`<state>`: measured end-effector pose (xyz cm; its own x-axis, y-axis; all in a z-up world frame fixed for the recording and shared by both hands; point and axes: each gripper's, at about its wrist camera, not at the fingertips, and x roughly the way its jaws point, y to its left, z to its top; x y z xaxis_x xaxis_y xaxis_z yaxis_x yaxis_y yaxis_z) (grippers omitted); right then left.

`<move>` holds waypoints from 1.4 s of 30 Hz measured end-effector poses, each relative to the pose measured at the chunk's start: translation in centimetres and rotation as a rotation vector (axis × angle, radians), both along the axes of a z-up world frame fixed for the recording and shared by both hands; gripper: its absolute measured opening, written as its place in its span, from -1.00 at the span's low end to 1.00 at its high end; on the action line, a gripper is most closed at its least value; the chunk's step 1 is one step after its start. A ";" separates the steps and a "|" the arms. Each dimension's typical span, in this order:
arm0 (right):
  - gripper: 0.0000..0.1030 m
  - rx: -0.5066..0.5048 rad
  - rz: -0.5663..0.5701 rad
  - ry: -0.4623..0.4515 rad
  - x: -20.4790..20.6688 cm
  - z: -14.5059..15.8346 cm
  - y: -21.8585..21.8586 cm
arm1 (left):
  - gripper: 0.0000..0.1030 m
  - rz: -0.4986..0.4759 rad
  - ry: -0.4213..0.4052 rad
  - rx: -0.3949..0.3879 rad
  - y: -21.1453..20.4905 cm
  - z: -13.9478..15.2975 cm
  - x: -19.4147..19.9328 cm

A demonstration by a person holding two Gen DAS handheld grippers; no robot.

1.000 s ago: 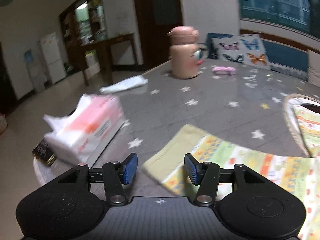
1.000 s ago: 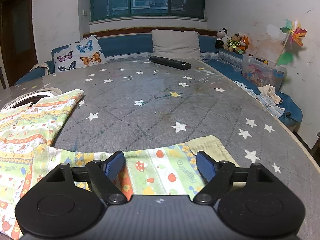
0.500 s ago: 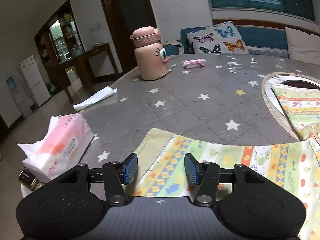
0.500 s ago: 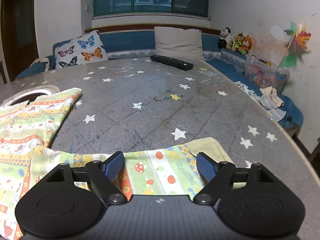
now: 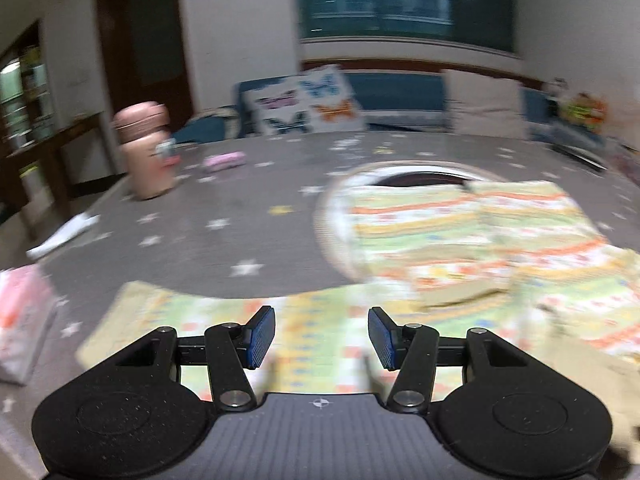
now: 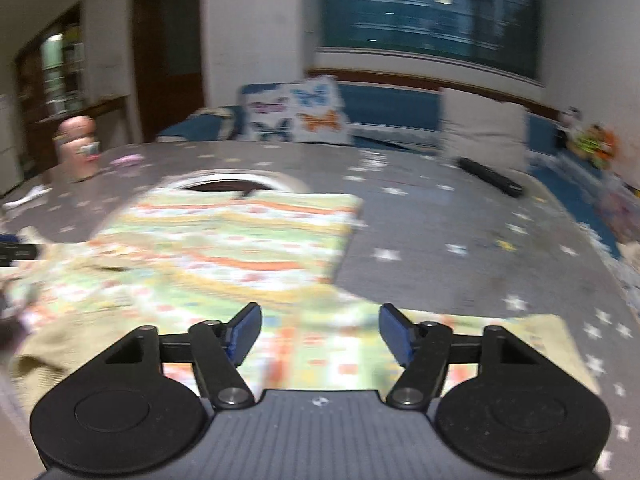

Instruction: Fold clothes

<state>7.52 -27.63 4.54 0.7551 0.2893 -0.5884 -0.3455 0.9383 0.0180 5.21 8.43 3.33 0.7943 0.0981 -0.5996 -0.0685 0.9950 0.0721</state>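
Observation:
A patterned green, yellow and orange garment (image 5: 460,240) lies spread on the grey star-print table (image 5: 248,216); it also shows in the right wrist view (image 6: 240,248). One sleeve (image 5: 192,312) runs left along the near edge, the other sleeve (image 6: 480,340) runs right. My left gripper (image 5: 321,338) is open and empty above the left sleeve. My right gripper (image 6: 320,334) is open and empty above the right sleeve. Both views are motion-blurred.
A pink bottle (image 5: 145,152) and a small pink item (image 5: 224,159) stand at the far left. A tissue pack (image 5: 20,320) lies at the left edge. A round mat (image 5: 400,170) sits under the garment's top. A black remote (image 6: 490,176) lies far right.
Both grippers have swung toward the garment's middle: the left view turned right, the right view turned left. Both stay open and empty.

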 end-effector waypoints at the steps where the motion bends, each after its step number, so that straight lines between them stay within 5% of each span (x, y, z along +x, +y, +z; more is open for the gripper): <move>1: 0.14 0.011 0.033 0.005 -0.3 0.2 0.8 | 0.05 -0.025 0.001 0.001 -0.9 -0.2 0.0; 7: -0.23 0.048 0.240 0.052 -2.2 0.3 5.6 | 0.04 -0.107 0.026 -0.022 -3.5 -1.3 0.0; 16: -0.50 0.020 0.451 0.111 -4.3 -1.3 11.4 | -0.10 -0.133 0.031 -0.064 -3.8 -1.5 -0.5; 21: -0.59 -0.010 0.469 0.117 -4.6 -2.3 12.8 | -0.11 -0.145 0.041 -0.088 -3.8 -1.8 -0.4; 25: -0.90 -0.020 0.455 0.116 -4.7 -2.7 12.9 | -0.11 -0.155 0.047 -0.092 -4.0 -2.1 -0.3; 42: -0.93 0.204 0.331 0.129 -3.3 0.9 8.3 | -0.27 -0.295 0.046 -0.063 -7.1 -2.9 0.8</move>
